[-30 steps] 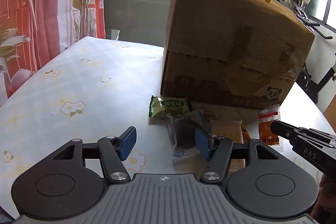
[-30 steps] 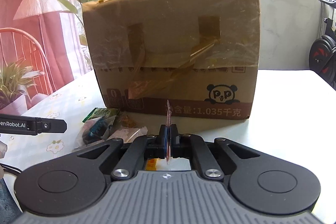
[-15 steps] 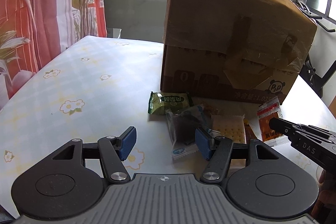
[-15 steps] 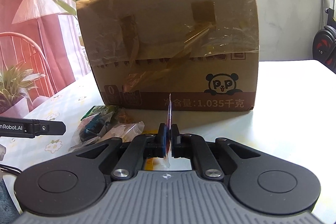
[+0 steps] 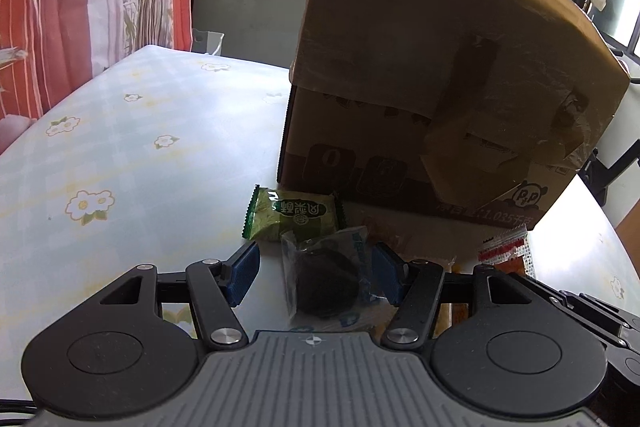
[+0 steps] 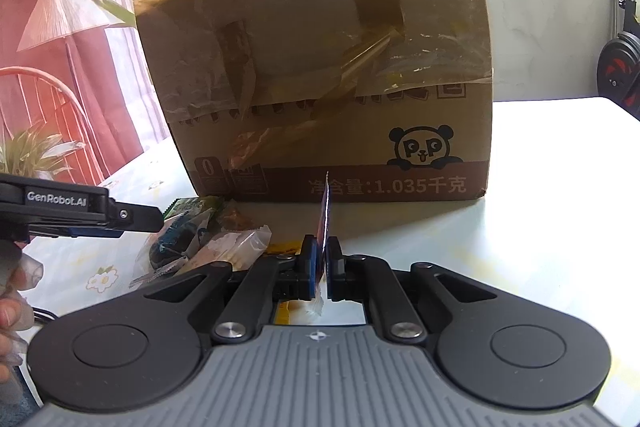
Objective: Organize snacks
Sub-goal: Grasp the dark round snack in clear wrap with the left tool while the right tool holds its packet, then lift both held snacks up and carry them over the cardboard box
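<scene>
Snacks (image 5: 320, 267) mostly lie heaped on the worktop (image 5: 140, 155) before the cardboard box (image 6: 320, 67), unsorted; right hand-held gripper (image 6: 320, 267) pinches one thin sachet (image 6: 325, 211) upright, left hand-held gripper (image 5: 316, 273) spread wide around a clear-wrapped dark biscuit (image 5: 326, 287), not yet closed.

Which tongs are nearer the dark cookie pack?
Left. Left tongs open, straddling the cookie pack. Right tongs sit off to its right, shut on a thin packet.
</scene>
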A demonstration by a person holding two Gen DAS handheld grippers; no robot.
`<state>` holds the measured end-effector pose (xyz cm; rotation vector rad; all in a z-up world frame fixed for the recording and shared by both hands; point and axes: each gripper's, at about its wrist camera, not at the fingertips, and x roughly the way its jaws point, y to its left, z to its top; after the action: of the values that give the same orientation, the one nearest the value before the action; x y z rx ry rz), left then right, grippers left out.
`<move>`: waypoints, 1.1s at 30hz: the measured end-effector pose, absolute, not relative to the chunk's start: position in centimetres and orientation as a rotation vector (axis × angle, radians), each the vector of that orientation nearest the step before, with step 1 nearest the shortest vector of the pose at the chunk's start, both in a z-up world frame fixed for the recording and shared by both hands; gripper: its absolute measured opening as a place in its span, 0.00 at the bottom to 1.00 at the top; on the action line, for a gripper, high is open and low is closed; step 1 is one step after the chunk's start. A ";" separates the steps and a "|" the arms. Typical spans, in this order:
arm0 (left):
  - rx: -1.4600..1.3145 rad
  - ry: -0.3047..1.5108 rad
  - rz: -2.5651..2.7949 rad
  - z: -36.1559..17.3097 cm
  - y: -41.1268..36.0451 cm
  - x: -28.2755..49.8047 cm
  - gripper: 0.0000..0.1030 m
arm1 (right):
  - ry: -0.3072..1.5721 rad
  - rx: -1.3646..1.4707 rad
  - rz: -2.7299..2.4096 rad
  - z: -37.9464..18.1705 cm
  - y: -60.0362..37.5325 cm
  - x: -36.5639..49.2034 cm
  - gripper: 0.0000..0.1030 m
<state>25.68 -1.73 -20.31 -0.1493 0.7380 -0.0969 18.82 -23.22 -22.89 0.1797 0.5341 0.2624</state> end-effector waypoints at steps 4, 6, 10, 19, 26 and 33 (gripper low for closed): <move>-0.156 0.760 -0.088 -21.2 -2.2 26.4 0.63 | 0.540 0.191 0.255 -23.0 -23.5 18.9 0.05; -0.173 0.774 -0.085 -21.9 -2.0 26.4 0.63 | 0.540 0.196 0.255 -23.0 -23.5 19.0 0.05; -0.197 0.771 -0.104 -22.3 -1.5 26.2 0.52 | 0.542 0.193 0.257 -23.1 -23.5 19.1 0.05; -0.209 0.725 -0.127 -21.3 -0.1 23.6 0.45 | 0.549 0.218 0.251 -23.2 -24.0 19.2 0.05; -0.205 0.671 -0.120 -19.7 0.6 22.6 0.45 | 0.541 0.226 0.245 -23.0 -24.3 19.0 0.05; -0.163 0.580 -0.140 -16.9 0.6 22.0 0.45 | 0.489 0.228 0.221 -21.6 -24.7 17.8 0.05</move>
<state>22.01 0.65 -16.85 -0.1626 0.5797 -0.1398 17.81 -24.74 -21.62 0.2280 0.4886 0.2208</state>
